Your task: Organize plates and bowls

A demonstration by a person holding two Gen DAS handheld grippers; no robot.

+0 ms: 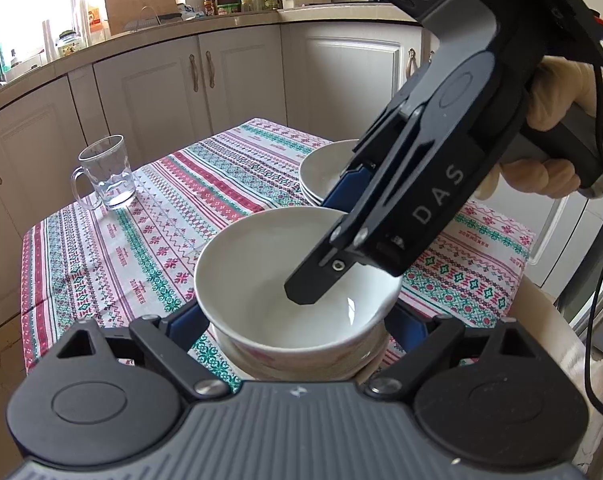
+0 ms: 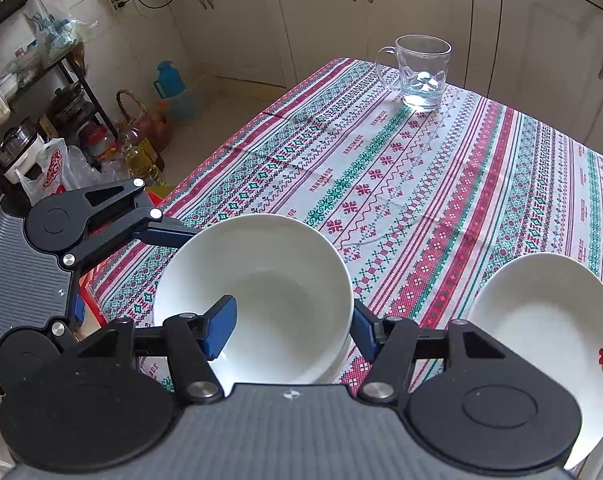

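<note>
The right tool (image 2: 289, 330) pinched the bowl (image 2: 253, 300)'s rim, one finger inside, one outside, for lowering it onto the stack beneath. The left tool (image 1: 297, 322) stood spread around that stack, steadying it on the counter (image 2: 421, 184).

Bowl (image 2: 261, 280): white glazed ceramic, smooth, glossy, with highlights. Plates (image 2: 549, 320): same glossy white ceramic, a printed fruit decal seen on the rim. Mug (image 2: 421, 76): clear glass, smooth. Worktop covered by tablecloth (image 2: 441, 184): woven cloth, matt, printed cross-stitch pattern. Right gripper (image 2: 293, 332) and left gripper (image 1: 297, 320): matt black plastic, ribbed grey housing, shiny metal screws; fingers (image 2: 219, 330) faced with blue matt pads. Cabinets (image 1: 237, 80): cream painted panels, satin.
</note>
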